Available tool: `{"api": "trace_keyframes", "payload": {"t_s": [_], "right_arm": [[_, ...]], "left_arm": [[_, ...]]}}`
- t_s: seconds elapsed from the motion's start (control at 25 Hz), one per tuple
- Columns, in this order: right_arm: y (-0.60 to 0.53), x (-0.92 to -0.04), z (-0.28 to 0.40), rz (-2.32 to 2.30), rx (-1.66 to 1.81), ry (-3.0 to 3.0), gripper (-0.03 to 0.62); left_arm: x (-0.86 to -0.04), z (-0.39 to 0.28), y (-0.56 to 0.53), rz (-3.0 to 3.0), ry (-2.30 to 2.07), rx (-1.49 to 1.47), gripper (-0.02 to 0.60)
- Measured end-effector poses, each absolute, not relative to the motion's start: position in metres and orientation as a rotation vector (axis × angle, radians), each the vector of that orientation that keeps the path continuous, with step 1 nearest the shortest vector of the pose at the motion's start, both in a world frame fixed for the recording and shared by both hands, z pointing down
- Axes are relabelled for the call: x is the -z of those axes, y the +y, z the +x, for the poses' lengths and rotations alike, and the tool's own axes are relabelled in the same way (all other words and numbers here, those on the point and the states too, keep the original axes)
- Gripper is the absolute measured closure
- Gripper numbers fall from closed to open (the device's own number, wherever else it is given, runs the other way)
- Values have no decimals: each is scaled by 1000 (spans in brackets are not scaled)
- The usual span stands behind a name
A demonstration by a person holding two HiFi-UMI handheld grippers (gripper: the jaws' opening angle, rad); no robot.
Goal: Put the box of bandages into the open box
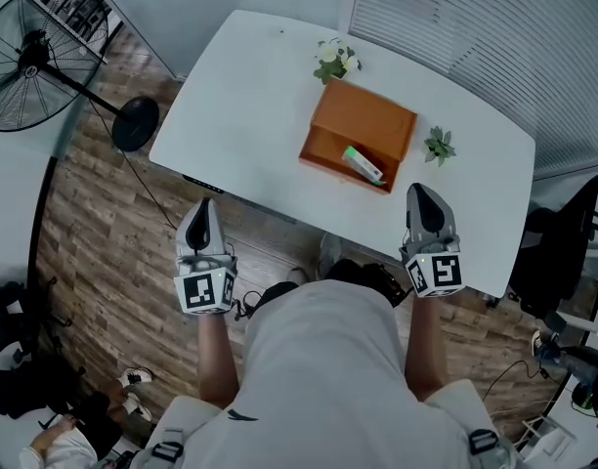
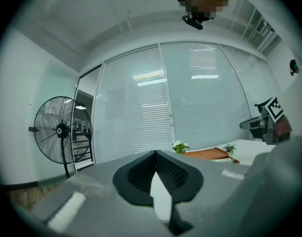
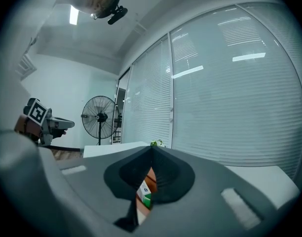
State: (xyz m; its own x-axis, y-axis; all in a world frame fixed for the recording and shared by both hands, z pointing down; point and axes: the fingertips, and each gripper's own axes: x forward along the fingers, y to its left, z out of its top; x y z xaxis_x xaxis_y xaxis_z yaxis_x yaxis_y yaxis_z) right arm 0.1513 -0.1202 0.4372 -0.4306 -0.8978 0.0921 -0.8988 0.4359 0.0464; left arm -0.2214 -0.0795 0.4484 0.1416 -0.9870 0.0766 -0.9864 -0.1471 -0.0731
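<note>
An orange open box (image 1: 329, 151) lies on the white table (image 1: 245, 101), its lid (image 1: 365, 118) folded back. A green and white box of bandages (image 1: 363, 165) lies inside it, toward the near right corner. My left gripper (image 1: 202, 213) is shut and empty, held off the table's front edge at the left. My right gripper (image 1: 425, 198) is shut too, over the front edge to the right of the box. In the right gripper view, the bandage box (image 3: 145, 195) shows through the slit below the closed jaws. The left gripper view catches the orange box (image 2: 210, 154) far to the right.
Two small potted plants (image 1: 334, 61) (image 1: 439, 146) stand behind and to the right of the box. A standing fan (image 1: 30, 57) is on the wooden floor at the left. A black office chair (image 1: 563, 242) stands beyond the table's right end.
</note>
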Motion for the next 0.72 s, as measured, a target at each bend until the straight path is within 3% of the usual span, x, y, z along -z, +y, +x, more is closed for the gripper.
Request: {"api": "trace_keyframes", "payload": {"t_s": [0.72], "right_arm": [[-107, -437, 146, 1607, -25, -2555, 594]], "left_arm": [[-450, -227, -75, -2379, 2024, 172, 575]]}}
